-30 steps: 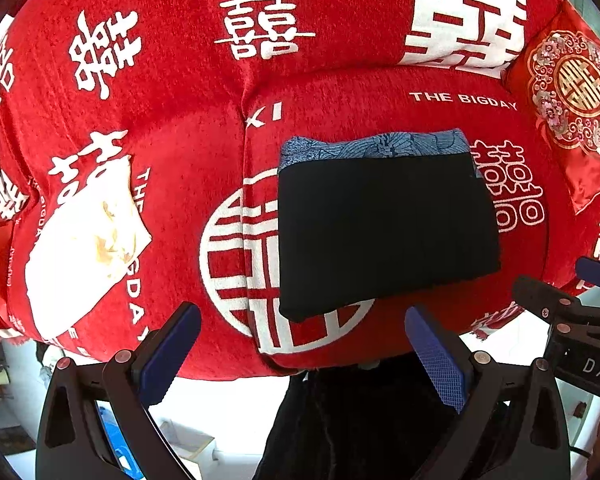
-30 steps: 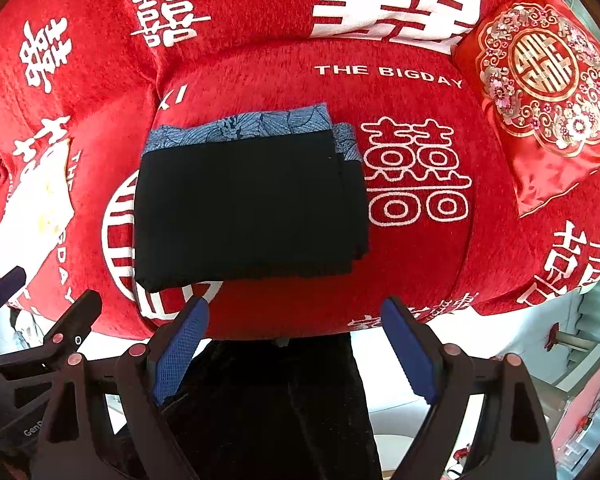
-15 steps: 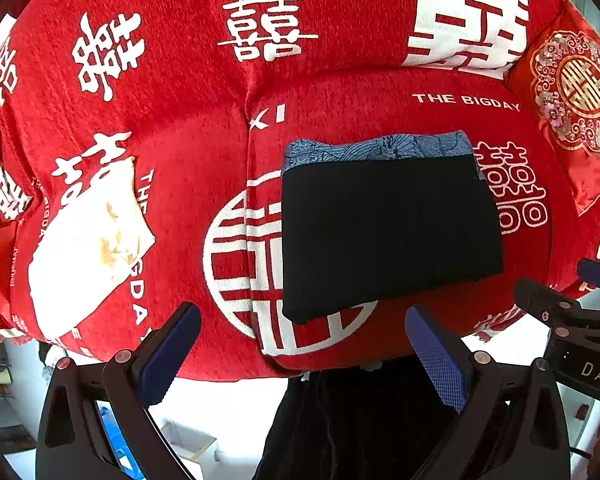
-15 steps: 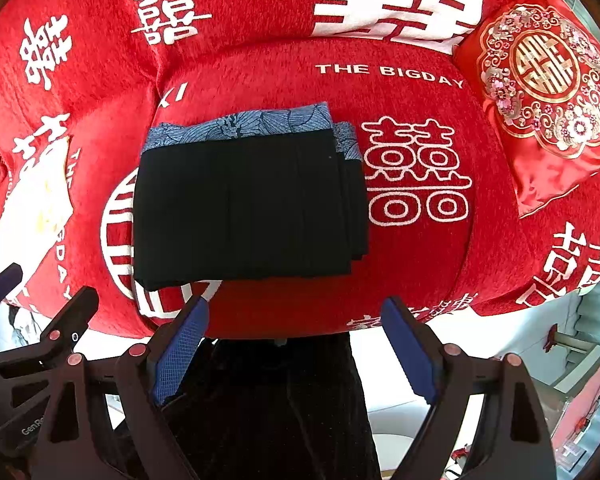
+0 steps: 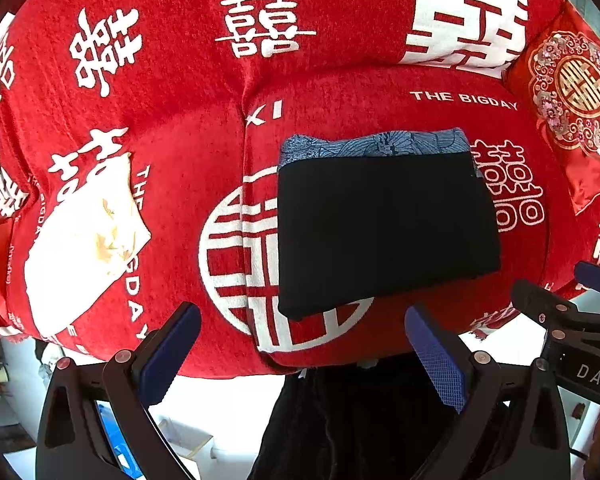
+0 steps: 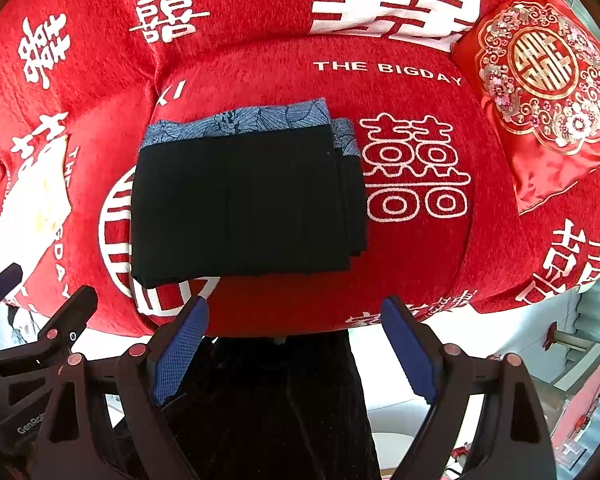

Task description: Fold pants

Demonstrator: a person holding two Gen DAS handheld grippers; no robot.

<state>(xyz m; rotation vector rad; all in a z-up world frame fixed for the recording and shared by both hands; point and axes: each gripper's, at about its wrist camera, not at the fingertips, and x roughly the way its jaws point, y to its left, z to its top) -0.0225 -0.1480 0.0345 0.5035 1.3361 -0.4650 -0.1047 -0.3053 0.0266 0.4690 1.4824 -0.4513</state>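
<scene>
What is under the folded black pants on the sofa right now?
The black pants lie on a blue patterned cloth, whose strip shows along their far edge and right corner. Below is the red sofa cover. How far the blue cloth extends underneath is hidden.

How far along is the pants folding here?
It looks about finished. The black pants lie as a neat flat rectangle on the red sofa, with a blue patterned band showing along the far edge. Nothing is in hand: the left tool and right tool are open, short of the cloth. Nothing obvious remains.
</scene>
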